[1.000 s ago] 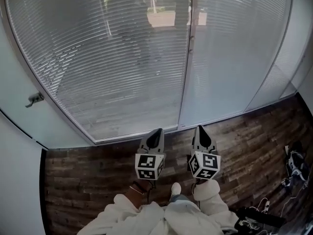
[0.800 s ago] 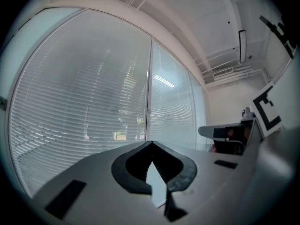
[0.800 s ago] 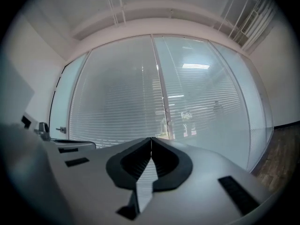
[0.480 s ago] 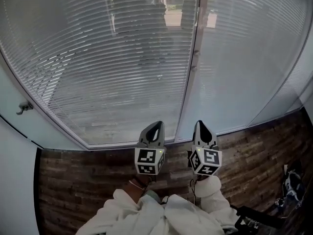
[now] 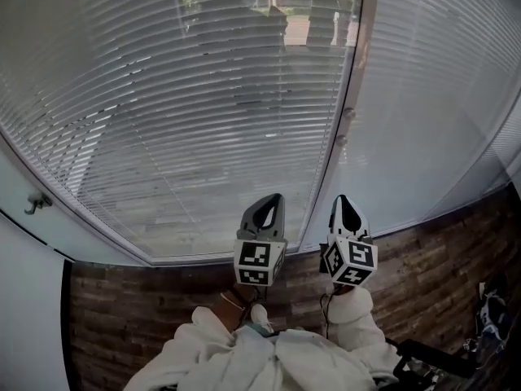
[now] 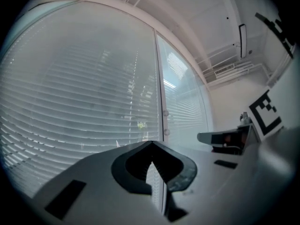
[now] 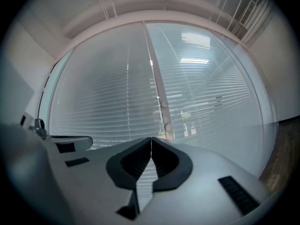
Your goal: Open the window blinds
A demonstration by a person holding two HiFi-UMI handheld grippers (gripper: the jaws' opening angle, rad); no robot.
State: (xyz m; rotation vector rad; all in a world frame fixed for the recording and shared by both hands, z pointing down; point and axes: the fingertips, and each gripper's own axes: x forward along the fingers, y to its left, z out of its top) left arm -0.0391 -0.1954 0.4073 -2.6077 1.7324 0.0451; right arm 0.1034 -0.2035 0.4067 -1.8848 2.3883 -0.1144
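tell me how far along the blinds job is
Done: nothing; the blinds hang fully down on both sides of the middle post. In hand: left tongs and right tongs, both shut and empty, point toward the knobs on that post. Left: all of it, finding a control and opening the blinds.
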